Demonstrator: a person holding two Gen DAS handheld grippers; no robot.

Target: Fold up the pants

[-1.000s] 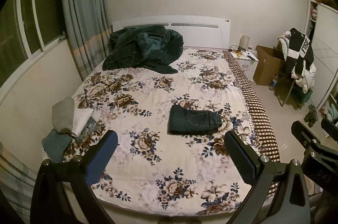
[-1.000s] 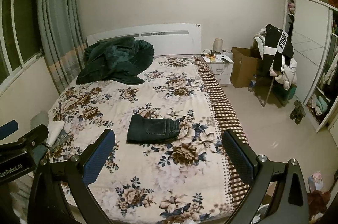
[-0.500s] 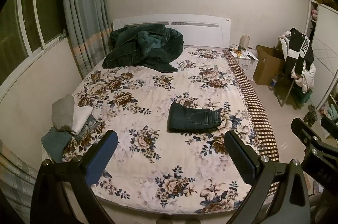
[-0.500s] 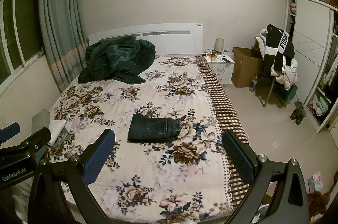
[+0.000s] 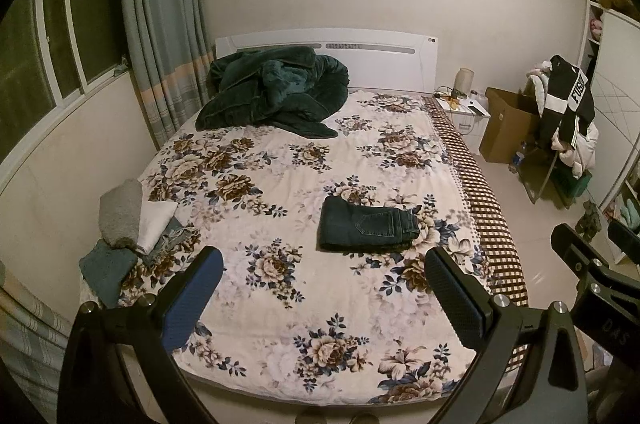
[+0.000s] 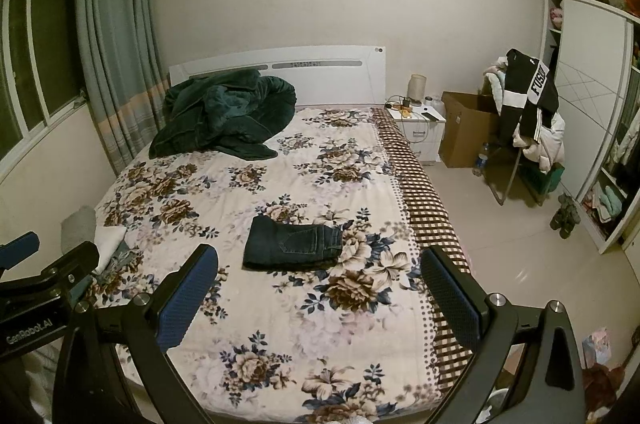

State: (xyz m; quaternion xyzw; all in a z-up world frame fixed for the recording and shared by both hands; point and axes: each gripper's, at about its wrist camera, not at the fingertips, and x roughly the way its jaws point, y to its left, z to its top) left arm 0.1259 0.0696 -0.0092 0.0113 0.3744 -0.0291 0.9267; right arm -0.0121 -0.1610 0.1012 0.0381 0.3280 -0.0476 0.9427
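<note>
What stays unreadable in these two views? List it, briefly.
- Folded pants: left wrist view; the layers underneath are hidden by the top fold.
- Pile of clothes at the bed's left edge: right wrist view; partly covered by the left tongs.
- Nightstand: right wrist view; the small items on it are too small to name.
- Wardrobe: left wrist view; cut off by the fisheye edge.
- Right tongs: left wrist view; only their tip shows.

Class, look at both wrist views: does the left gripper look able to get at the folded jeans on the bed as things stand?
Probably yes. The left gripper is open and empty, and only bare bedspread lies between it and the folded jeans. It hangs well back from them, so it would have to move forward.
</note>
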